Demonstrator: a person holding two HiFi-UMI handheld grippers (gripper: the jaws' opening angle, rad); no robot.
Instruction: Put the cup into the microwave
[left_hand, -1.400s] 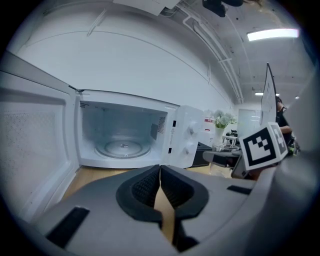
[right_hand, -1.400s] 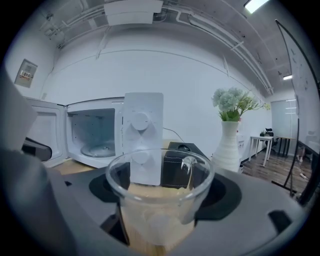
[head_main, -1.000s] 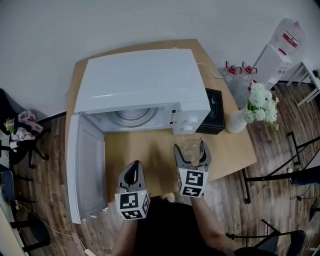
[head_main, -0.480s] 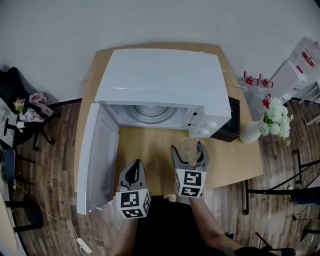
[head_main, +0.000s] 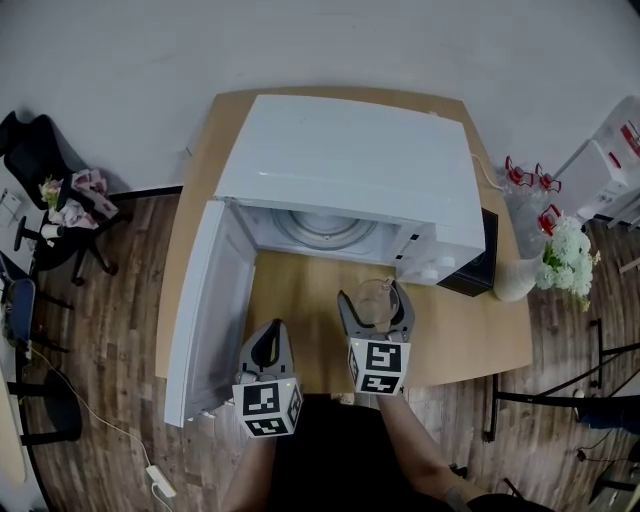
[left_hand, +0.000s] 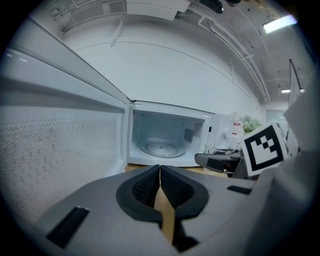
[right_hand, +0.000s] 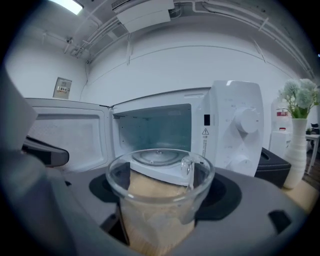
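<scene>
Right gripper view, cup: a clear glass cup (right_hand: 159, 210) stands upright between the jaws, its open rim towards the oven mouth; it looks empty.
Cup's place: held over the near part of the table (head_main: 300, 300), in front of the microwave (head_main: 350, 160) and not yet inside.
Handling: I judge it stiff, smooth and breakable, and light while empty. Glass can slip on the pads, so a firm, level hold on the wall below the rim suits it.
Right gripper (head_main: 376, 296): closed on the cup's sides, one jaw to its left and one to its right.
Left gripper (left_hand: 160, 186): jaws together with nothing between them, near and to the left of the cup.
Door (head_main: 205, 300): swung wide to the left and well apart from the cup, so it does not block the way.
Cavity: open and bare but for the glass turntable (left_hand: 160, 148).
Control panel (right_hand: 239, 125): just right of the opening, and likely the nearest thing the cup could knock.
Far right: a black box (head_main: 478, 272) and a white vase of flowers (head_main: 520, 282), both out of the path.
</scene>
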